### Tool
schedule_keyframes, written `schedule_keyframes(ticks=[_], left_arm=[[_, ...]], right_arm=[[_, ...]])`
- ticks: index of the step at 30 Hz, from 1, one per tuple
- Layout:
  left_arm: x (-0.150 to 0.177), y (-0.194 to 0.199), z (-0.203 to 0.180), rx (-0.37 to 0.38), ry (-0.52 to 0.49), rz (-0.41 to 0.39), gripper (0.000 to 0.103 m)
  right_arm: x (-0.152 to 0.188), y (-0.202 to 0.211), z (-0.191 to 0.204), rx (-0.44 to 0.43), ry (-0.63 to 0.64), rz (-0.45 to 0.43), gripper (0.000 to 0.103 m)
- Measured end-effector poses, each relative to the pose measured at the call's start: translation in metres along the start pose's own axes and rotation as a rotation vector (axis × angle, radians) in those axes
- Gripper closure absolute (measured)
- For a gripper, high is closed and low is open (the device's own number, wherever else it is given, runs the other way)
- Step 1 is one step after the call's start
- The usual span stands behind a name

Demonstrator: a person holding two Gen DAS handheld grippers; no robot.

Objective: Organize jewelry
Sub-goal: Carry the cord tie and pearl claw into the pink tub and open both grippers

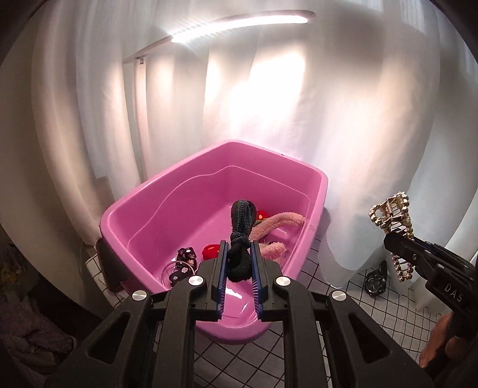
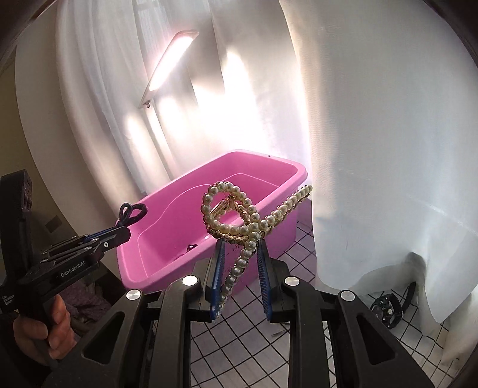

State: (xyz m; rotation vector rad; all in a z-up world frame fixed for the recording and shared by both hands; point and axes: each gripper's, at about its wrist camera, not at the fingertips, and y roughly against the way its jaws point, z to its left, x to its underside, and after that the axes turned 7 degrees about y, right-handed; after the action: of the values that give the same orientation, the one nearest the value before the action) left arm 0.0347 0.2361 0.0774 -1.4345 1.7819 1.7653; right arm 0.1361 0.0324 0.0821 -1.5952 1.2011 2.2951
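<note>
Left gripper pinching a black knitted hair tie at its knotted end, loop standing up past the tips; soft, light, compressible, grippy yarn, so a pinch at the knot should hold fine; right gripper clamped on a pearl hair claw clip near its base, pearl arm dangling down between the pads; judged stiff metal frame, round glossy pearls likely slippery and chip-prone, so best held on the flat gold frame or spring hinge, not the beads; both items are held in the air on the near side of the pink plastic tub, roughly at rim height; tub smooth, glossy, rounded corners; inside it a fuzzy pink scrunchie, red bits, a dark floral piece; tub sits on white grid-pattern cloth; black wristwatch on the cloth by the white curtain; strip lamp behind.
</note>
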Motion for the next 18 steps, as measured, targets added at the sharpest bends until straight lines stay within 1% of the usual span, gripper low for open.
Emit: schedule_keyframes(ticks=[5, 8, 13, 18], left_arm=[[-0.030, -0.035, 0.034, -0.024, 0.009, 0.021, 0.088], [-0.041, -0.061, 0.052, -0.046, 0.022, 0.061, 0.088], [-0.046, -0.098, 0.067, -0.076, 0.031, 0.148, 0.088], [-0.045, -0.122, 0.071, -0.089, 0.032, 0.222, 0.088]], right_arm=[[-0.034, -0.051, 0.023, -0.016, 0.009, 0.035, 0.082], [-0.049, -0.083, 0.034, -0.014, 0.034, 0.079, 0.082], [-0.067, -0.138, 0.041, -0.018, 0.043, 0.203, 0.082], [-0.068, -0.181, 0.042, -0.008, 0.062, 0.335, 0.082]])
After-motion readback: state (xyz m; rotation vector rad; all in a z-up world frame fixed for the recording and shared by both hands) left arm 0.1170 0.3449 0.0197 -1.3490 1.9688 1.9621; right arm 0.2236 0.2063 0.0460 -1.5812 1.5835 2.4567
